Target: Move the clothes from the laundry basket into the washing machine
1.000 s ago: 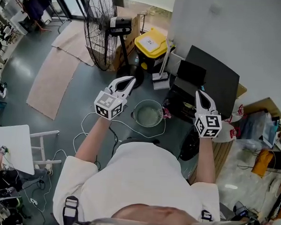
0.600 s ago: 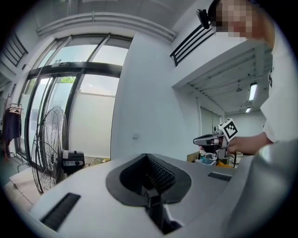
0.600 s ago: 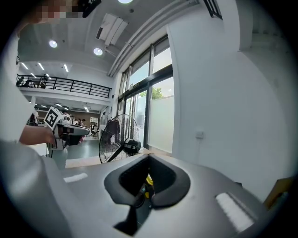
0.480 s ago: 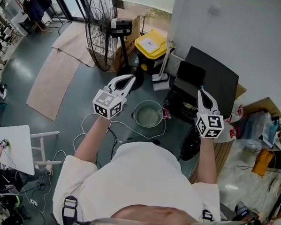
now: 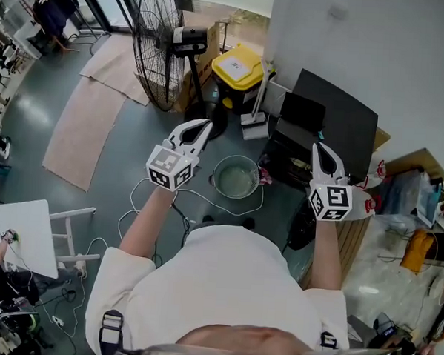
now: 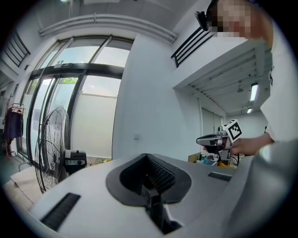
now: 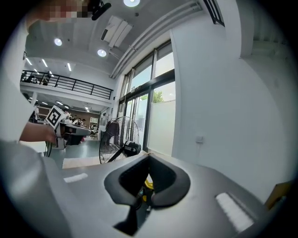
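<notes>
Here, the left gripper [image 5: 206, 124] and right gripper [image 5: 317, 147] point level, both claws pinched closed on nothing; best open them wide before reaching for clothes.

The person wears a white short-sleeved shirt [image 5: 216, 284], with a black strap [image 5: 110, 329] and grey buckle at 7 o'clock. The left gripper [image 5: 202, 125] and right gripper [image 5: 318, 148] are white shells with black-lined jaws. Each carries a cube [image 5: 168, 168] of black-and-white square markers.
</notes>
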Motion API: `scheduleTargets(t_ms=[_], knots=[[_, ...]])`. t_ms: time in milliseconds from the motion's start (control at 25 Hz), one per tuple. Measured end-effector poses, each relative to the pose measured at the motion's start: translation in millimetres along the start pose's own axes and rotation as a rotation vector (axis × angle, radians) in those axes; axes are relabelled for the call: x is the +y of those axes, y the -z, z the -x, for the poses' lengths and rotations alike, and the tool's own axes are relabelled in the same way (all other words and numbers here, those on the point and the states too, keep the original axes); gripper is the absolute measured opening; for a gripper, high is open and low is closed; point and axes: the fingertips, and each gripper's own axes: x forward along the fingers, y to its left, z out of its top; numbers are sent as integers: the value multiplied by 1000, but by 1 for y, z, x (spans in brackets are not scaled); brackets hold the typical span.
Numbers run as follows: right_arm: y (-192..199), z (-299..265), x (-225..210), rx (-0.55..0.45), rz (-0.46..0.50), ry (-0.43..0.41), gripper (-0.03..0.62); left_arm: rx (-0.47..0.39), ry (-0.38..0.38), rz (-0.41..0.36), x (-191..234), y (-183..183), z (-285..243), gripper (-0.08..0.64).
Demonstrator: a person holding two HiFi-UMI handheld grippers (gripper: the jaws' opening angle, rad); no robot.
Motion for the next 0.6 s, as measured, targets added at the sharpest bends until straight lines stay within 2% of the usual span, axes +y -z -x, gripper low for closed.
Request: scheduleTargets(t_ms=[600], knots=[[9,-14,-2,5,-4,11,11,9,13,8,4,11,-15,6]])
